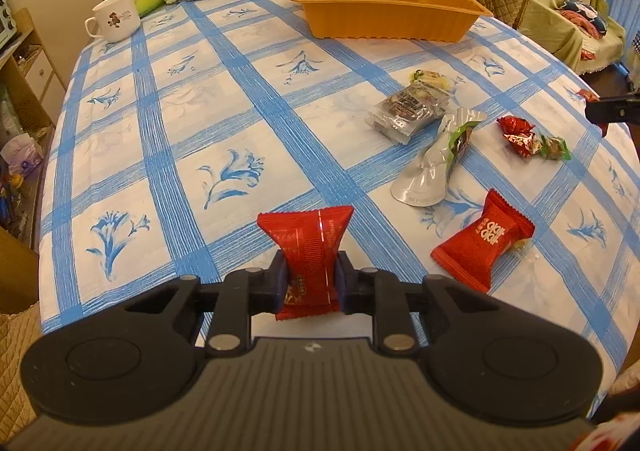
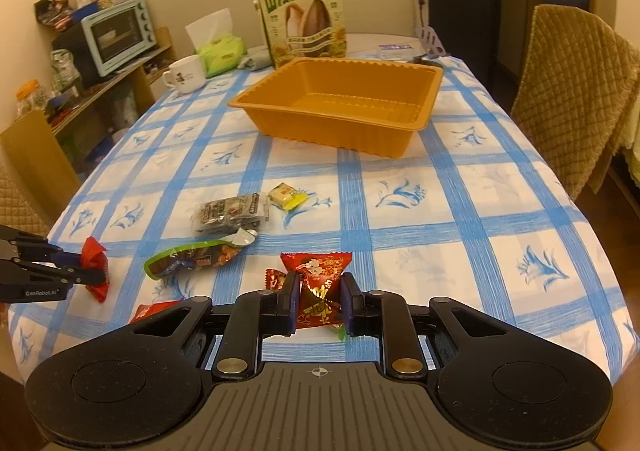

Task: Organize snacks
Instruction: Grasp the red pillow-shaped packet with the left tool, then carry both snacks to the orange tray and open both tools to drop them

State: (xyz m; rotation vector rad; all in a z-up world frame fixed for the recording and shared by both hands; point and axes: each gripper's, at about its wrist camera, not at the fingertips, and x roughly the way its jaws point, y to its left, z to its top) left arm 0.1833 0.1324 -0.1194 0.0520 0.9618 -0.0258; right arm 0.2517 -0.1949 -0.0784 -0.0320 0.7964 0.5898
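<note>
The red packet is clamped crosswise between the pads of the left tool, gripped at its waist so both crimped ends flare free above and below. A grip at the middle keeps the packet balanced and stops it from swinging. From the right wrist view the same packet appears at the left edge, apparently held just clear of the bench.

The right tool is likewise closed on a snack: a red-and-gold packet, pinched near its centre, upper edge pointing toward the tray. Each hand therefore carries one item, which probably serves to move two snacks per trip.

The orange tray stands empty at the far middle of the bench, open side up and well apart from the snacks. Judged from this, it is the collecting container and sorting has hardly begun.

Loose snacks remaining on the bench, near the front:
- a second red packet, flat, just beside the left tool;
- a silver-green pouch, crumpled;
- a grey packet with a small yellow sweet just beyond it;
- two small wrapped candies, touching each other.

They lie scattered in one loose cluster, with none stacked in order.

Items at the far end: a mug, a tissue pack and a seed box. These stand behind the tray and do not appear to block a path to it.

Next step, as a judgement: carry both packets over the near tray wall and release inside.
</note>
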